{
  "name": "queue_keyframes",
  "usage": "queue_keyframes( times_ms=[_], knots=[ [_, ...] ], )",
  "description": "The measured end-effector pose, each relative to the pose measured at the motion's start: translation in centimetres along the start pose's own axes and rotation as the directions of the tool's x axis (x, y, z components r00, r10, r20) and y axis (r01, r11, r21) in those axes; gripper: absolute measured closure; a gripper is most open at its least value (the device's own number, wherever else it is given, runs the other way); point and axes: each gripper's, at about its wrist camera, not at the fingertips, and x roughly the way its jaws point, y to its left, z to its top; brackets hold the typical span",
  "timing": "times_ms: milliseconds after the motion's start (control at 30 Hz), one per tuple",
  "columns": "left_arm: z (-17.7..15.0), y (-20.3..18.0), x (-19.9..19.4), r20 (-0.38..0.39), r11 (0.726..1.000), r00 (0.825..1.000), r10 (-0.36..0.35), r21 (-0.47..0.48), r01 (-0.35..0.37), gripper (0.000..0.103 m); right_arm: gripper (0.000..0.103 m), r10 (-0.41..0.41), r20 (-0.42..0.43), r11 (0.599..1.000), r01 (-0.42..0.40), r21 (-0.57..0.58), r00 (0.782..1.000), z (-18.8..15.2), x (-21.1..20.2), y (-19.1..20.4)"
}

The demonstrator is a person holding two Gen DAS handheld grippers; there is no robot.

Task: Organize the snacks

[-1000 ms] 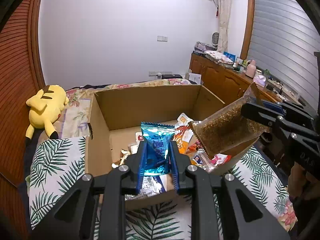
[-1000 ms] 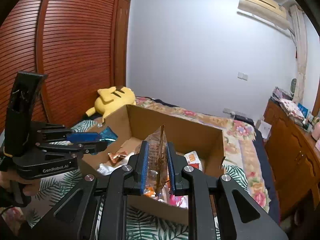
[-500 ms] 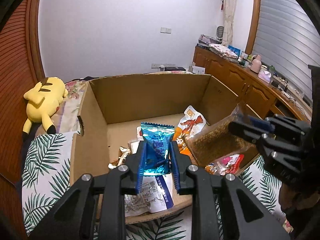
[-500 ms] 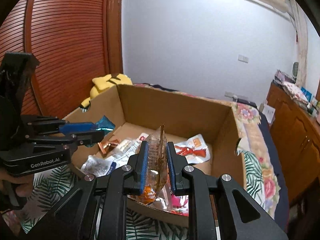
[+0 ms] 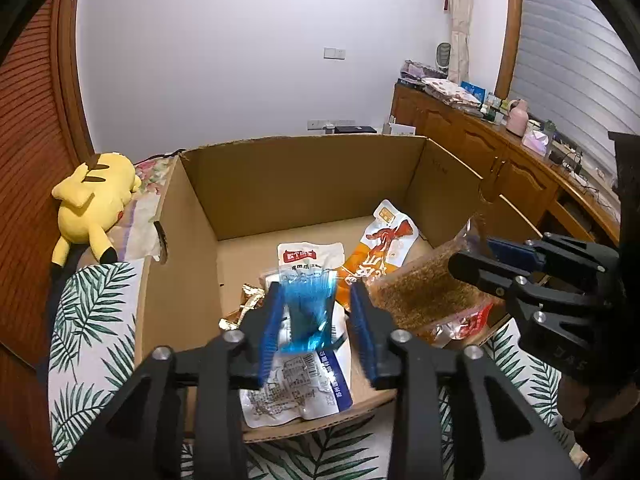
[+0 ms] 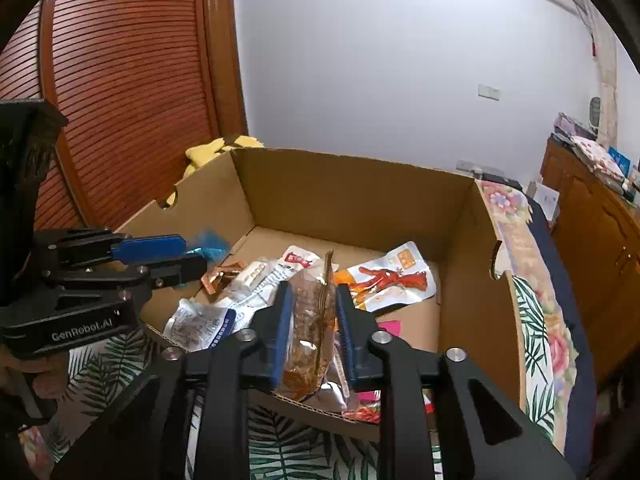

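Observation:
An open cardboard box (image 5: pixel 296 184) holds several snack packets. My left gripper (image 5: pixel 316 312) is over the box's near edge with its jaws spread; a blue foil packet (image 5: pixel 306 312) hangs blurred between them, free of both pads. It also shows in the right wrist view (image 6: pixel 208 242) beside the left gripper (image 6: pixel 176 256). My right gripper (image 6: pixel 314 320) is shut on a clear bag of brown snacks (image 6: pixel 310 328), held above the box's near right part; the bag also shows in the left wrist view (image 5: pixel 424 292).
In the box lie an orange-and-white packet (image 5: pixel 380 248), a white packet with a red label (image 5: pixel 310 258) and a white-and-blue packet (image 5: pixel 296 388). A yellow plush toy (image 5: pixel 90 200) lies on the bed to the left. A wooden sideboard (image 5: pixel 500 160) stands on the right.
Both grippers moved forward and lower over the box. My left gripper opened and the blue packet is slipping down from it. The right gripper keeps its hold on the brown bag.

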Motion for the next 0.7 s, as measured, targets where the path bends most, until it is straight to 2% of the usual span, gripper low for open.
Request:
queue_keyframes(
  times_ms=[67, 300, 700],
  knots=[
    [0.0, -0.1, -0.1, -0.003, 1.0, 1.0, 0.001, -0.003, -0.001, 0.062, 0.074, 0.008, 0.001, 1.0, -0.008, 0.005, 1.0, -0.1, -0.2, -0.1],
    [-0.4, 0.1, -1.4, 0.005, 1.0, 1.0, 0.006, -0.023, -0.006, 0.055, 0.07, 0.006, 0.024, 1.0, -0.007, 0.018, 1.0, -0.3, -1.7, -0.2],
    [-3.0, -1.7, -8.4, 0.071, 0.999, 0.997, 0.038, 0.002, -0.039, 0.052, 0.067, -0.009, 0.067, 0.999, 0.006, 0.049, 0.998, -2.7, -7.4, 1.8]
  ],
)
